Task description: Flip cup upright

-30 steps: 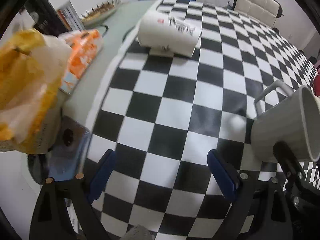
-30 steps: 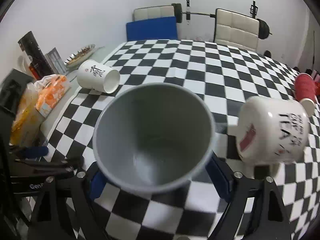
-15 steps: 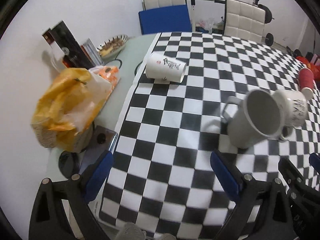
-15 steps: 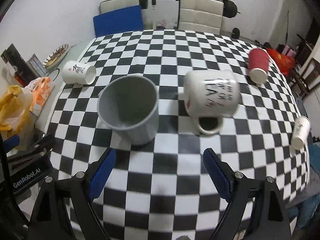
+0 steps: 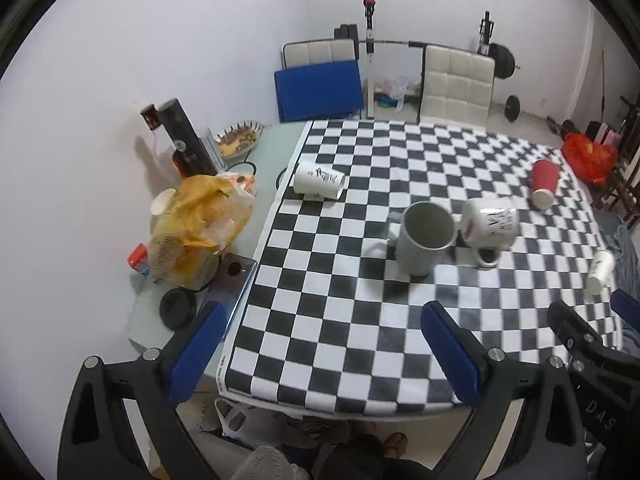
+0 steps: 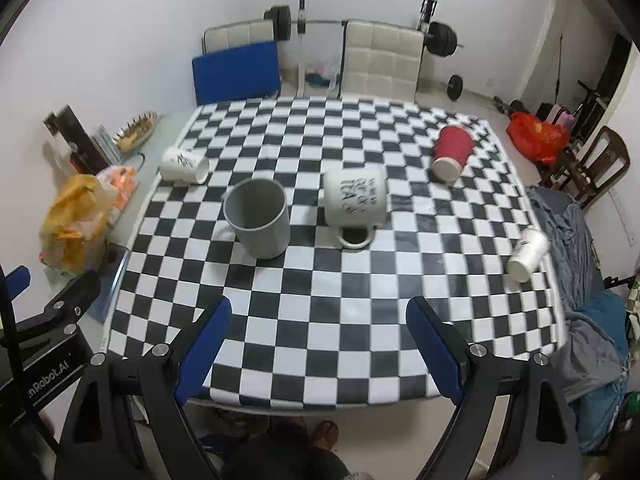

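Observation:
A grey mug (image 6: pixel 258 222) stands upright on the checkered tablecloth (image 6: pixel 320 320), also in the left wrist view (image 5: pixel 424 238). Beside it a white mug with lettering (image 6: pixel 354 204) (image 5: pixel 490 222) lies on its side, handle toward me. A white paper cup (image 6: pixel 184 164) (image 5: pixel 319 180), a red cup (image 6: pixel 452 152) (image 5: pixel 544 184) and a small white cup (image 6: pixel 528 254) (image 5: pixel 600 276) also lie on their sides. My left gripper (image 5: pixel 320 348) and right gripper (image 6: pixel 318 344) are open and empty, held high over the table's near edge.
A yellow bag (image 6: pixel 76 220), orange packet, black boxes and a bowl (image 6: pixel 136 134) crowd the table's left strip. Chairs (image 6: pixel 380 60) and a barbell rack stand behind the table. A grey cloth (image 6: pixel 576 280) hangs at the right.
Both grippers pulled back and up from the table. The right gripper let go of the grey mug, which now stands upright on the cloth.

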### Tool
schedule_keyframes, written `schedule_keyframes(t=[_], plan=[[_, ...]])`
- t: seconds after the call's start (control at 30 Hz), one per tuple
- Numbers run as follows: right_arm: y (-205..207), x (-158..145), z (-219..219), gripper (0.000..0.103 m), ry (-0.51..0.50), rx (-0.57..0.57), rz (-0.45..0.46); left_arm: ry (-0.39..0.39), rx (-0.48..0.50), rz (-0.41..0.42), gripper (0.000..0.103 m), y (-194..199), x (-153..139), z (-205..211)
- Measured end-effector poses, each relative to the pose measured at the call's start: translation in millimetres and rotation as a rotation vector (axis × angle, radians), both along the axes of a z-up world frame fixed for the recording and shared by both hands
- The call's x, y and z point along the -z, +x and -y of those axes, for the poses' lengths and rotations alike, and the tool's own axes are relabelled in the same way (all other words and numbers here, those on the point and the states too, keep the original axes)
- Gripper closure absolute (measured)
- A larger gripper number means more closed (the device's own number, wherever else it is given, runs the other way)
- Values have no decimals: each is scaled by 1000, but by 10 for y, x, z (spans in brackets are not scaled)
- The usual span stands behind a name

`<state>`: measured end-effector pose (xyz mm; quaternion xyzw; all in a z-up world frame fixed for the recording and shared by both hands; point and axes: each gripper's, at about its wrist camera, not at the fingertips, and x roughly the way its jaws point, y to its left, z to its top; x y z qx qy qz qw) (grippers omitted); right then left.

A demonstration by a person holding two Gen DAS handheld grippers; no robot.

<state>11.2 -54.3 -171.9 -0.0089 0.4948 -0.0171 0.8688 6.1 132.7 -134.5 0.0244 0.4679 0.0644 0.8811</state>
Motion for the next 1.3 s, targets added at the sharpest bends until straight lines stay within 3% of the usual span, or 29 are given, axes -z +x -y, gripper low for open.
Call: schedule_keyframes(t=[0.3, 0.6, 0.83, 1.3], plan=[[-530, -835, 83, 12, 9, -13, 110, -34, -19, 79, 3, -494, -600, 25], [-901, -1327, 93, 12, 22, -28, 165, -55, -22, 146, 4, -803, -990, 43], [-1103, -1526, 91, 11, 3, -27, 191, -83, -31, 141, 4, -923, -1052, 39], [-1241, -1625, 69, 9, -2, -41, 206, -69, -54, 158, 4, -1046, -1158, 54]])
